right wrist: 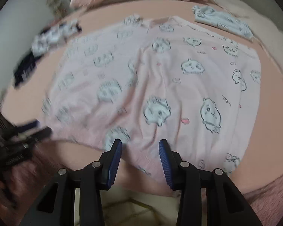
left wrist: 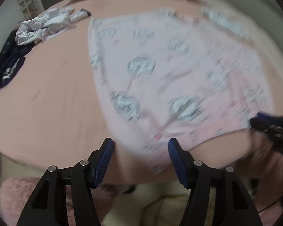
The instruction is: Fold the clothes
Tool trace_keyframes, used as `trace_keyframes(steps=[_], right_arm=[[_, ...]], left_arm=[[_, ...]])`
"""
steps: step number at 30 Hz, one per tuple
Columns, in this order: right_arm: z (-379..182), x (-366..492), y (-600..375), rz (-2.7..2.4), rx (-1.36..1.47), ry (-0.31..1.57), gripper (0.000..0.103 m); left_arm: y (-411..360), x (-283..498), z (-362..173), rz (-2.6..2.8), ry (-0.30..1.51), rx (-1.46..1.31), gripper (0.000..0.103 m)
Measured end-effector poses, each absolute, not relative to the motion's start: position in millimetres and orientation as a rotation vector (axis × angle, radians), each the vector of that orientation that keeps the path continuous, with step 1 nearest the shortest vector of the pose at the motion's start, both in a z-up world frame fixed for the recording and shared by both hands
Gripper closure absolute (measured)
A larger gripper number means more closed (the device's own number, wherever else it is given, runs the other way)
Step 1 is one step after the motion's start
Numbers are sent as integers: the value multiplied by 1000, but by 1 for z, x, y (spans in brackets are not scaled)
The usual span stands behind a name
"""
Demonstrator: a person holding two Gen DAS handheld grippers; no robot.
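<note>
A: How are the tongs set?

B: The left tongs (left wrist: 140, 146) are spread, nothing pinched. The right tongs (right wrist: 140, 148) are spread too, over the near hem of the pink printed garment (right wrist: 160, 86) laid flat on the bed (left wrist: 47, 94).

A: What could be spoiled?

B: Only one layer might be caught, so the fold would skew. Blur hides the hem; contact cannot be judged.

The garment (right wrist: 160, 86) is pale pink, printed with white cartoon animals and small pink hearts. The bed (left wrist: 47, 103) sheet is peach. The hand-held gripper pads (right wrist: 165, 160) are blue.
</note>
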State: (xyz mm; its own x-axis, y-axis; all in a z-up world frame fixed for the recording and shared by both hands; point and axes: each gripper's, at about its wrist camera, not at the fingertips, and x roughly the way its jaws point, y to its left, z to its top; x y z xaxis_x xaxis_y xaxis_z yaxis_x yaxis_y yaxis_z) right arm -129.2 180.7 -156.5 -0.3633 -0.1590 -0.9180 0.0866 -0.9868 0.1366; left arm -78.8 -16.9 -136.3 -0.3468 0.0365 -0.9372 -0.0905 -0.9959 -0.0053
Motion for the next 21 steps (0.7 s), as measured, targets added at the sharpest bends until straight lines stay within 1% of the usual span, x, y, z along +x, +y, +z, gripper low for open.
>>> trace_keyframes(steps=[2,4,6,9,12,16,18,21], right_arm=[[-158,-125,191,-2466,1686,-154,63],[-153,-117,209,-2465,1684,-246,63],[-147,-101,232,-2515,1654,-320,63],[-139,-83,271,-2613,1606,-466,63],[-141,-82,299,-2676,1618,-493,63],[-153,-72,318,-2649,1610,-576,63],[-157,-70,326,-2651,1595,-605,63],[-165,-72,340,-2610,1567,-743,63]], left_arm=[[-27,-81,-133,2528,22,-1799,43],[-33,-82,-125,2588,42,-1794,44],[-28,-83,-114,2598,9,-1728,44],[4,-89,-103,2530,-36,-1606,44],[54,-96,-101,2438,27,-1513,44],[111,-100,-106,2330,173,-1456,44],[126,-100,-108,2309,188,-1456,44],[136,-113,-120,2316,173,-1484,44]])
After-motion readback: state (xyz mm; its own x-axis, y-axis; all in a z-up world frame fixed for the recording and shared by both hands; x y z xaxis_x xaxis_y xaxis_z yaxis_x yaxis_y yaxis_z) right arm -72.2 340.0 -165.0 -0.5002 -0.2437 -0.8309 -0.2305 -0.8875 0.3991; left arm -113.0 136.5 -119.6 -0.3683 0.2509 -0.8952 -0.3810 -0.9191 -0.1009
